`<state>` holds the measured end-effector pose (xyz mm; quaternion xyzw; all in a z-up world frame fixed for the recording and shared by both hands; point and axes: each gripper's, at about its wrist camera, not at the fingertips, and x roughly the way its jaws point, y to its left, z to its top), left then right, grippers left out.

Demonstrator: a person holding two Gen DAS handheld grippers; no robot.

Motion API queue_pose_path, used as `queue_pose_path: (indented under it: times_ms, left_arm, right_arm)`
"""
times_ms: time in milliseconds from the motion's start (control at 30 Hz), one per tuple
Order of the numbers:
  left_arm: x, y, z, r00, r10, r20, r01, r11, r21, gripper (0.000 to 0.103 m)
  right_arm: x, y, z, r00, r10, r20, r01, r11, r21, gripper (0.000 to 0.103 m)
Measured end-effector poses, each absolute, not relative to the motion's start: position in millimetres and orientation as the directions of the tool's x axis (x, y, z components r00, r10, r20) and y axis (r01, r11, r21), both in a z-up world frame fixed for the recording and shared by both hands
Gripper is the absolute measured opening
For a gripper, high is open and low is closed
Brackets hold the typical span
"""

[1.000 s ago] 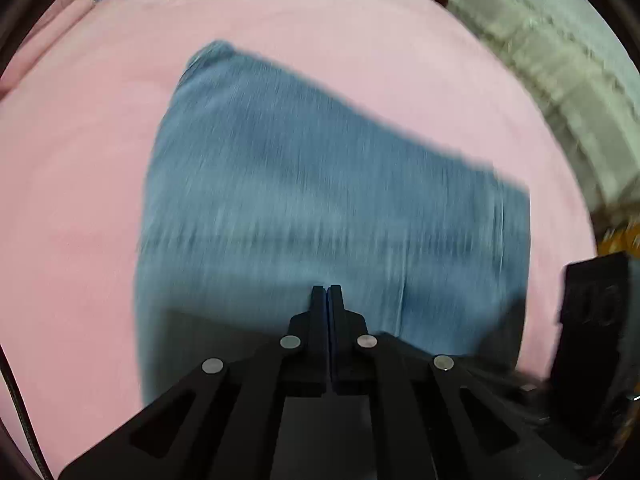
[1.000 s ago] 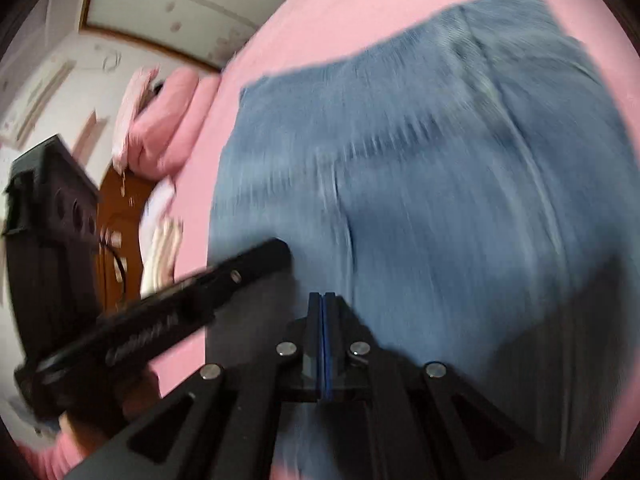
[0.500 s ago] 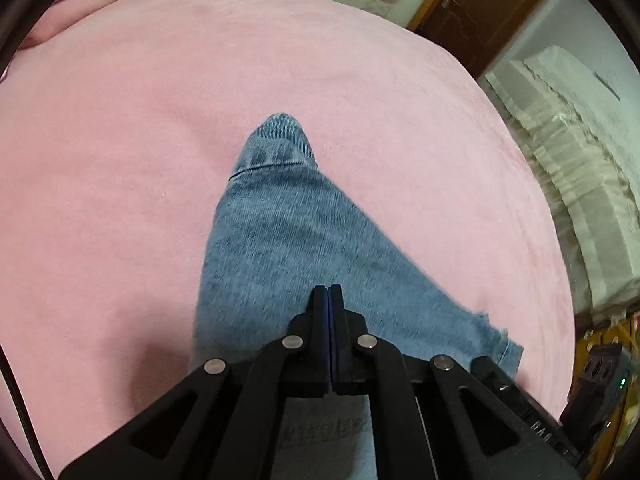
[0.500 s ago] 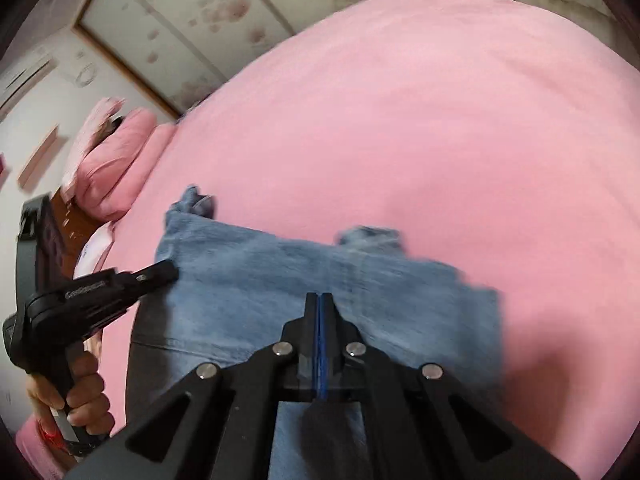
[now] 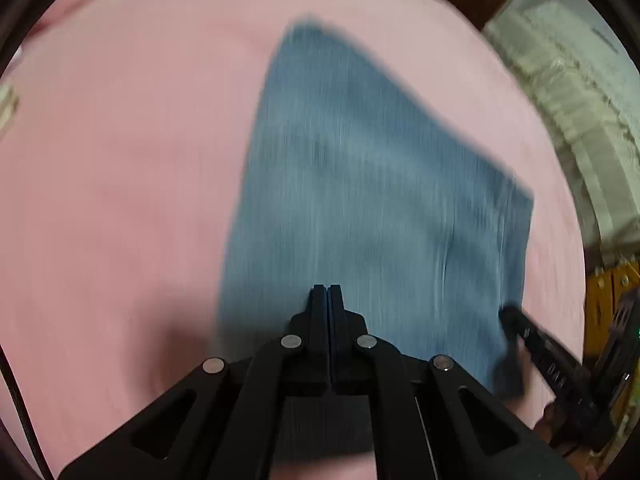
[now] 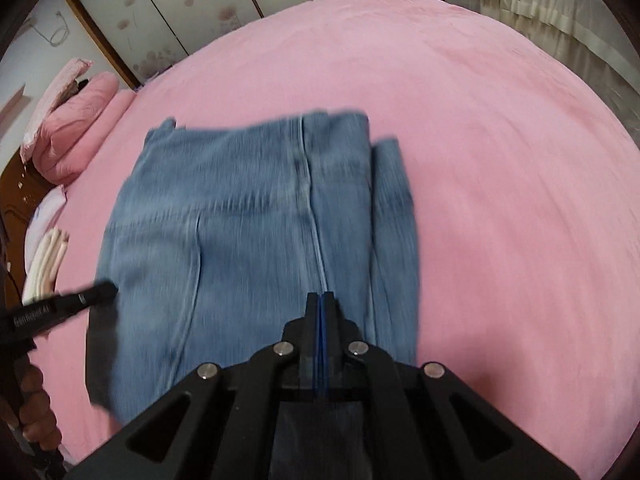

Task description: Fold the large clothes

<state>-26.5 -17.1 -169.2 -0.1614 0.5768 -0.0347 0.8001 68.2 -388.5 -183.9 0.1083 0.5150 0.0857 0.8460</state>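
Blue jeans (image 5: 360,200) lie on the pink bed cover (image 5: 120,160), blurred by motion. My left gripper (image 5: 328,290) is shut over their near edge, with dark denim showing under its fingers. In the right wrist view the jeans (image 6: 248,220) form a wide folded stack with a narrower layer along the right side. My right gripper (image 6: 321,296) is shut on their near edge. The left gripper (image 6: 102,292) pinches the jeans' left corner, where a dark flap hangs. The right gripper (image 5: 510,314) holds the opposite corner in the left wrist view.
Pink pillows (image 6: 76,132) and folded pale cloths (image 6: 44,264) sit at the bed's left side. A person's hand (image 6: 36,412) grips the left tool. Cream ruffled fabric (image 6: 560,12) borders the far right. Flowered wardrobe doors (image 6: 180,4) stand behind the pink bed cover (image 6: 500,160).
Both grippers stayed shut and swung with the denim. Half a second ago the jeans looked narrow and drawn up; now they spread wider and flatter across the bed.
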Motion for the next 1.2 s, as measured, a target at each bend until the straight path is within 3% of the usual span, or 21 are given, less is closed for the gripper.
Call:
queue_pose_path:
  times_ms: [67, 600, 667, 700, 733, 767, 800, 867, 1200]
  left_arm:
    - [-51.0, -17.6, -162.8, 0.386, -0.223, -0.895, -0.107, 0.953, -0.284, 0.001]
    - [-89.0, -49.3, -130.1, 0.225, -0.041, -0.973, -0.013, 0.999, -0.045, 0.005]
    - [-93.3, -44.7, -117.7, 0.212, -0.023, -0.977, -0.008, 1.000, -0.025, 0.014]
    - [-94.1, -44.9, -114.2, 0.203, -0.012, -0.979, -0.010, 1.000, -0.014, 0.030]
    - [-95.1, -44.7, -110.7, 0.199, -0.003, -0.980, -0.012, 1.000, -0.005, 0.058]
    - [-95.2, -46.1, -108.6, 0.199, 0.004, -0.980, -0.012, 1.000, 0.001, 0.072]
    - [-96.6, -45.0, -103.2, 0.207, 0.011, -0.978, -0.013, 1.000, 0.009, 0.088]
    - [-99.2, -41.5, -91.4, 0.241, 0.039, -0.970, -0.015, 0.999, 0.037, 0.089]
    - [-97.1, -35.2, -75.3, 0.242, -0.024, -0.970, 0.018, 1.000, -0.020, 0.092]
  right_arm:
    - [50.3, -385.3, -184.7, 0.408, 0.271, -0.872, -0.038, 0.959, 0.281, 0.000]
    - [-29.7, -333.4, -139.9, 0.198, 0.271, -0.942, 0.033, 0.959, 0.283, 0.002]
    - [-30.3, -329.9, -128.0, 0.197, 0.269, -0.943, 0.030, 0.960, 0.280, 0.003]
    - [-29.4, -328.6, -123.0, 0.198, 0.266, -0.944, 0.029, 0.961, 0.277, 0.005]
    - [-28.3, -327.8, -116.1, 0.197, 0.260, -0.945, 0.029, 0.962, 0.271, 0.015]
    - [-26.7, -326.8, -111.9, 0.198, 0.258, -0.946, 0.028, 0.963, 0.269, 0.037]
    - [-24.6, -325.8, -107.5, 0.202, 0.258, -0.945, 0.028, 0.963, 0.269, 0.050]
    - [-19.0, -324.7, -97.7, 0.223, 0.226, -0.948, 0.039, 0.970, 0.241, 0.073]
    - [-8.6, -324.3, -82.1, 0.239, 0.169, -0.956, 0.029, 0.983, 0.181, 0.076]
